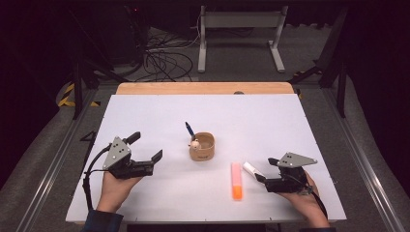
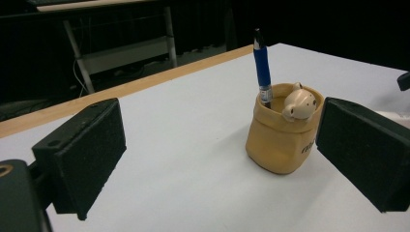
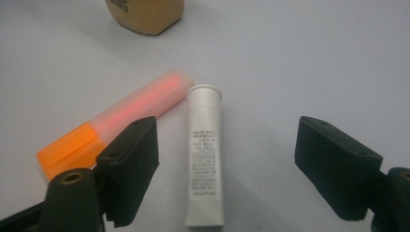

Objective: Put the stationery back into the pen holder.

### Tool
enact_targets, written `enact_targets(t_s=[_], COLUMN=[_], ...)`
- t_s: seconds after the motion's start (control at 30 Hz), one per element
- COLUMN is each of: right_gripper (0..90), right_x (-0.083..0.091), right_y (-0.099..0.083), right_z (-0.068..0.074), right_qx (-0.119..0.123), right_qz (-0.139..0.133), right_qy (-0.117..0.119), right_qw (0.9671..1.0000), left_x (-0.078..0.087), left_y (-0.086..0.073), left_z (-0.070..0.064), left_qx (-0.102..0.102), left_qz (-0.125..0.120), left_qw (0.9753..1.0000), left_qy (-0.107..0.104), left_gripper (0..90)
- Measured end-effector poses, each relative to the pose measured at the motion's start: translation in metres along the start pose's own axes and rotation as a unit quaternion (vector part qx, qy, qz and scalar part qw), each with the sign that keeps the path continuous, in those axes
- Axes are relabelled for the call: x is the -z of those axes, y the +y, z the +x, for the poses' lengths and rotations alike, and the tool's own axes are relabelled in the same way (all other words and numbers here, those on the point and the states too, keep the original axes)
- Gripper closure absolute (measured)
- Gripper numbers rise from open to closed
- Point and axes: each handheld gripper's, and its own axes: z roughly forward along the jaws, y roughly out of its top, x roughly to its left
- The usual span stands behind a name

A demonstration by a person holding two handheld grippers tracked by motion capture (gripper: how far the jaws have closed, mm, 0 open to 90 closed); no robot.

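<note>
While I hold both tools low over the white table (image 1: 159, 108), my right gripper (image 3: 227, 159) stands released, its jaws spread wide to either side of the white tube (image 3: 205, 157), which lies flat on the table between them without touching either pad. In the high view that tube (image 1: 251, 168) sits at about 5 o'clock from the cup (image 1: 202, 147), just ahead of the right gripper (image 1: 263, 169). The orange marker (image 3: 113, 121) lies just beside the tube at its 10 o'clock in the right gripper view, the clear cap end nearly meeting the tube's flanged end, the orange end partly behind my left-hand jaw. My left gripper (image 2: 217, 154) is likewise released and grasps nothing; its jaws are well apart. Seen from above, the left gripper (image 1: 145, 150) rests at 9 o'clock from the cup, clear of it. The tan cup (image 2: 283, 128) stands upright near the table's middle, with a blue pen (image 2: 262, 67) leaning in it and a small pale figure (image 2: 299, 104) perched on its rim.
</note>
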Motion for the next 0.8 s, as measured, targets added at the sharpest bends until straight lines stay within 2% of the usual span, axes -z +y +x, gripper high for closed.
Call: enact_targets(t_s=[0.2,0.33,0.8], right_gripper=[29.3,33.5,50.7], right_x=[-0.005,-0.008,-0.012], right_y=[-0.003,-0.004,-0.007], right_z=[0.004,0.005,0.006], right_qx=[0.016,0.018,0.021], right_qz=[0.031,0.047,0.070], right_qy=[-0.007,-0.005,0.009], right_qw=[0.9994,0.9987,0.9973], left_x=[0.000,-0.002,-0.002], left_y=[0.000,-0.001,-0.001], left_z=[-0.001,-0.001,-0.002], left_qx=[0.000,-0.001,-0.005], left_qz=[0.000,0.003,0.009], left_qw=[1.0000,1.0000,0.9999], left_qy=[0.000,-0.001,-0.002], left_gripper=[4.8,4.8,5.3])
